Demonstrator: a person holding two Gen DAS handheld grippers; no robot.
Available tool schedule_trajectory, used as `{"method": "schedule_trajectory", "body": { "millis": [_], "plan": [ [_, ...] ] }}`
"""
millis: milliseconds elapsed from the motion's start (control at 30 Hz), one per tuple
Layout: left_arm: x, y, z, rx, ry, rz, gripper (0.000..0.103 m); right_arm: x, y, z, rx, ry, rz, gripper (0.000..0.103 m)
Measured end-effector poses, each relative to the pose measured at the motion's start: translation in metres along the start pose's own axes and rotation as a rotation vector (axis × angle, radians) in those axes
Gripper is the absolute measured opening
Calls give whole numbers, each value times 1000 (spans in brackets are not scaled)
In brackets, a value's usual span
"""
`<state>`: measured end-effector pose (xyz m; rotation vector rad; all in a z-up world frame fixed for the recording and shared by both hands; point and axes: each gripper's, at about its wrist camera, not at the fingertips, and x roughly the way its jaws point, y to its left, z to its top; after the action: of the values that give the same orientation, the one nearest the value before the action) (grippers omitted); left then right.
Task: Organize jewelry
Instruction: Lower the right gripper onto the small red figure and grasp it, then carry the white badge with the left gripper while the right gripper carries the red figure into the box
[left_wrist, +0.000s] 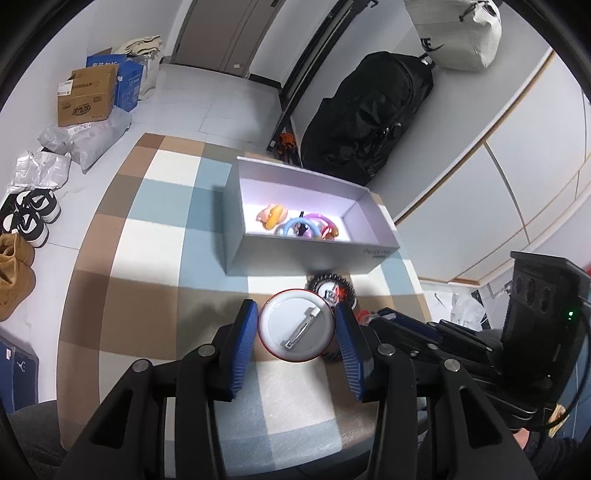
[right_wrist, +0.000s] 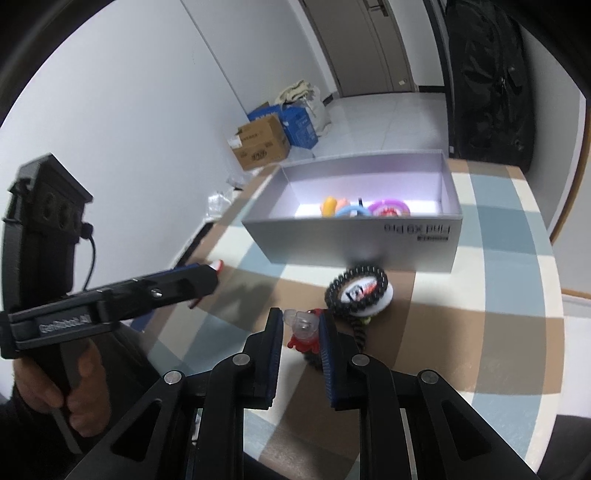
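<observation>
We hold a round pin badge (left_wrist: 296, 324) in our left gripper (left_wrist: 297, 325). The two blue jaws press on its left and right rim, so they are shut on it, about as wide as the badge. It is lifted above the checked mat (left_wrist: 155, 236), near to us, and the open grey box (left_wrist: 364, 206) sits further away.

The badge could slip out, we think, because the jaws only touch its thin smooth rim. If we tilt or shake it, it may drop on the mat and miss the box.

Our right gripper (right_wrist: 301, 328) has its jaws closed narrow around a small clear and red clip (right_wrist: 303, 330), close by the mat. That clip looks small and slippery, so it could pop out too.

The badge shows its white back with a silver pin and a red edge. Another badge with a black coil hair tie (right_wrist: 357, 291) around it lies just in front of the box. Bright rings and clips (left_wrist: 308, 225) are already inside the box
</observation>
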<state>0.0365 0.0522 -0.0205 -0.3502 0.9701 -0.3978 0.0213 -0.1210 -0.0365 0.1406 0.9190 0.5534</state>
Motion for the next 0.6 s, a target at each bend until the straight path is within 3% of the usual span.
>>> {"method": "schedule_trajectory", "body": {
  "millis": [400,600],
  "plan": [
    [1,-28,48,44,-75,32,37,-24,-14,61,3,-84,49,19],
    [20,-35,73,73,-101,48,37,-20,-28,86,-2,-117,62,19]
  ]
}}
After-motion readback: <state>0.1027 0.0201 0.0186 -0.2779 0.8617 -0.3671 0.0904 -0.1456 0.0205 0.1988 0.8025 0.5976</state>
